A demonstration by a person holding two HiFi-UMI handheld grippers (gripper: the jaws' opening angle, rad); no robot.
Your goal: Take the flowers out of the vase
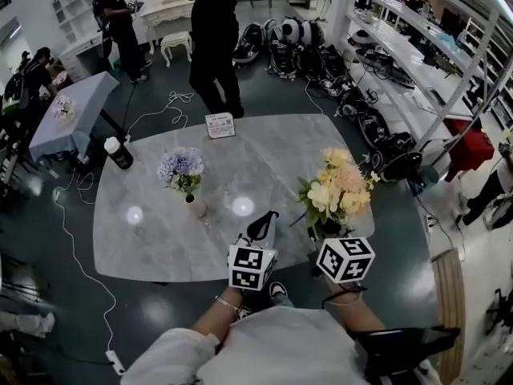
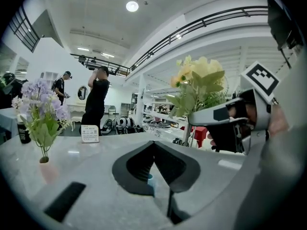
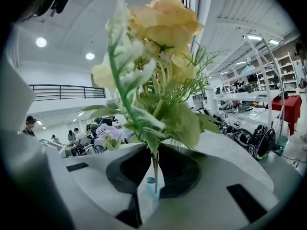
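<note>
grip check, right tongs (image 3: 154,150): jaws shut on the thin green stem (image 3: 155,170) of the yellow flowers (image 3: 162,28), at lower centre of frame, with the blooms filling the upper centre. left tongs (image 2: 154,146): jaws together with nothing between them, over the table (image 2: 91,152) at lower centre.

step in hand (judged): drawing the yellow bunch out of its vase.
- keep the grip low on the stem.
- lift straight up along the stem, so the leaves don't catch the rim and tip the vase.
- a sideways pull may bend or slip so thin a stem.
- the empty left tongs could steady the vase if it rides up.

views:
- only the right gripper view shows the stem between the jaws.
- head view gives the layout. the yellow bunch is at right centre of the table. the purple flowers (image 1: 181,167) are in a small pale vase (image 1: 195,207) left of centre, well apart and untouched.
- left gripper view shows the right tongs side-on at the right edge, under the yellow bunch.
- no view shows the yellow bunch's own vase clearly. leaves and tongs cover it.
</note>
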